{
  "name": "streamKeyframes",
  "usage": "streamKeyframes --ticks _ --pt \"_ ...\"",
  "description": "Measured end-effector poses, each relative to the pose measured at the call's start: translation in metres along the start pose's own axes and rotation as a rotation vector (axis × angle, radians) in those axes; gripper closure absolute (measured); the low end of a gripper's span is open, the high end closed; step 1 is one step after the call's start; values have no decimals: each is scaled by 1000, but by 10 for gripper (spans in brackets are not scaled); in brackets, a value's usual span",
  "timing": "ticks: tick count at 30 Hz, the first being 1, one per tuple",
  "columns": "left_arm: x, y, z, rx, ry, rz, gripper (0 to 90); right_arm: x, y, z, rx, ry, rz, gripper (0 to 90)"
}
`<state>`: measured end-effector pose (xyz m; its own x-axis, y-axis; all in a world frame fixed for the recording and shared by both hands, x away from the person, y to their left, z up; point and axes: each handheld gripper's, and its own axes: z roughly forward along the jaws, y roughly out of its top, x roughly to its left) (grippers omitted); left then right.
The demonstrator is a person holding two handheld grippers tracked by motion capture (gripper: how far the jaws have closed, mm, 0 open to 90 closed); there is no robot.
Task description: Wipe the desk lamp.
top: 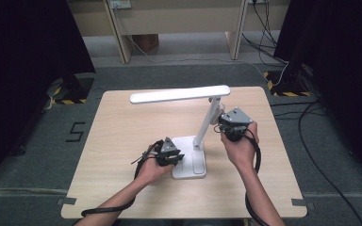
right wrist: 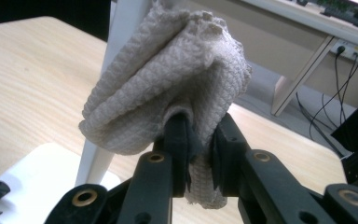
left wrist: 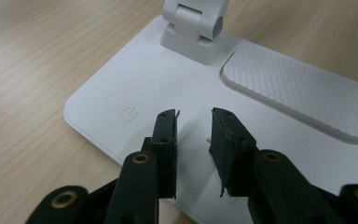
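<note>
A white desk lamp stands in the middle of the wooden table point(top: 118, 141), with a flat base point(top: 192, 165), a slanted arm point(top: 206, 123) and a long lit head point(top: 179, 94). My left gripper point(top: 174, 159) rests over the base's left part. In the left gripper view its jaws point(left wrist: 194, 114) stand open a little above the base point(left wrist: 121, 79), beside the power symbol point(left wrist: 128, 113), with nothing between them. My right gripper point(right wrist: 203, 128) is shut on a bunched beige cloth point(right wrist: 168, 79), which presses against the lamp arm point(right wrist: 126, 18). It sits high on the arm point(top: 227, 123).
A ribbed inset pad point(left wrist: 298, 93) takes up the base's other half, behind the hinge point(left wrist: 193, 28). Dark curtains point(top: 23, 56) flank the table. Cables point(top: 311, 155) run over the grey floor at right. Pale desk legs point(top: 120, 33) stand beyond the far edge.
</note>
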<state>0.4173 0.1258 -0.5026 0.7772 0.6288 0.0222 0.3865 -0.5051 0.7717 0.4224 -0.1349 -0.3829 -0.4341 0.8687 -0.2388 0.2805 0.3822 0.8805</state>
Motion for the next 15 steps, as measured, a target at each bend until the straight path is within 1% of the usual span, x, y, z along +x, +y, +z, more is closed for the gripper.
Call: streamKeyframes --ticks 2,5,6,10,15 --pt "1 0 0 2 -3 -4 707 3 -4 4 10 2 1 787" --pt "1 0 0 2 -4 -5 709 6 -8 7 20 3 -9 787" --pt "1 0 0 1 -5 -4 709 7 -10 7 26 7 -3 787" --pt "1 0 0 -2 -5 -7 710 11 -15 10 37 11 -10 787" --pt "1 0 0 1 -6 -11 711 17 -22 12 52 18 0 787"
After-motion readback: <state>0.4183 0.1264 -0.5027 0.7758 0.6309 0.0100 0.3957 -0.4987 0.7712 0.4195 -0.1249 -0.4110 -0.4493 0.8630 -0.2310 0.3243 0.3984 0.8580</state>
